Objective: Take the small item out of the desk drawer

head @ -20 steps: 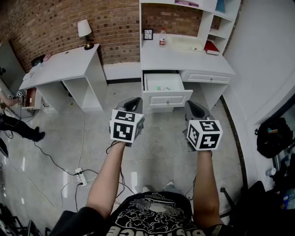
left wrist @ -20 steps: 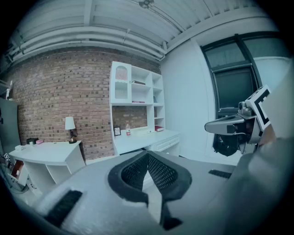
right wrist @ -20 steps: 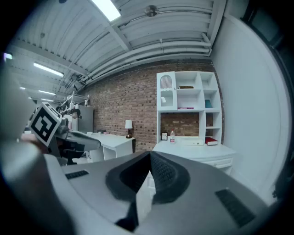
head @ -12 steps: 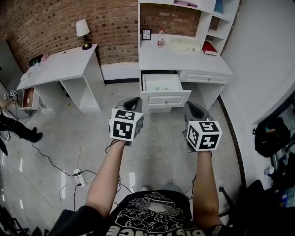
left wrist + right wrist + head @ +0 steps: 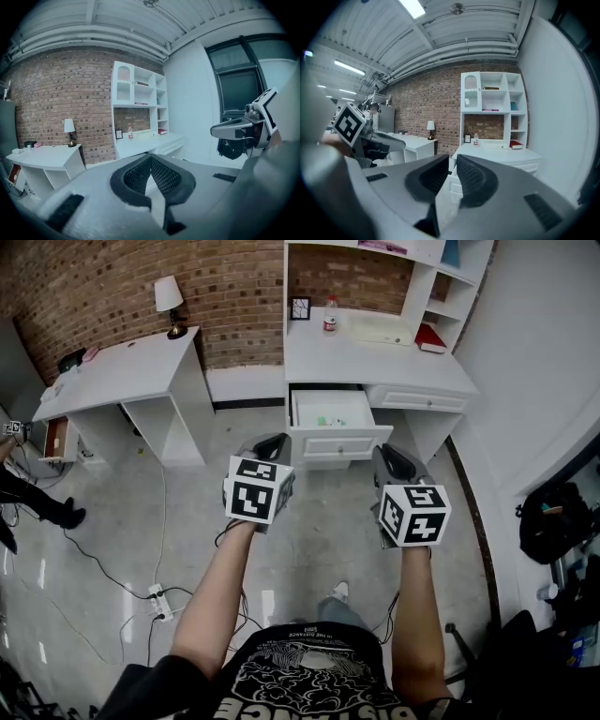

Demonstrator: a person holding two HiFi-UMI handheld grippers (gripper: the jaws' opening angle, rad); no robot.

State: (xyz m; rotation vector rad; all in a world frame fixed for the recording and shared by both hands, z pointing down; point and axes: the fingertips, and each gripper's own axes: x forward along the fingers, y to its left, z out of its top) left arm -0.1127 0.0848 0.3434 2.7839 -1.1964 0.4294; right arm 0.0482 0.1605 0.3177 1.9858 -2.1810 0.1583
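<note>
Person's shoe [image 5: 339, 591] has stepped forward, approach under way. Small green item [image 5: 323, 420] lies in the open white desk drawer [image 5: 354, 403], near its front edge. Left gripper [image 5: 273, 445] closed and empty; right gripper [image 5: 388, 461] narrowly apart and empty, both well short.

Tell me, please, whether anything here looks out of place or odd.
Only the white desk drawer stands pulled out, with small green items inside, and a white power strip lies on the floor. Nothing looks spilled or damaged.
</note>
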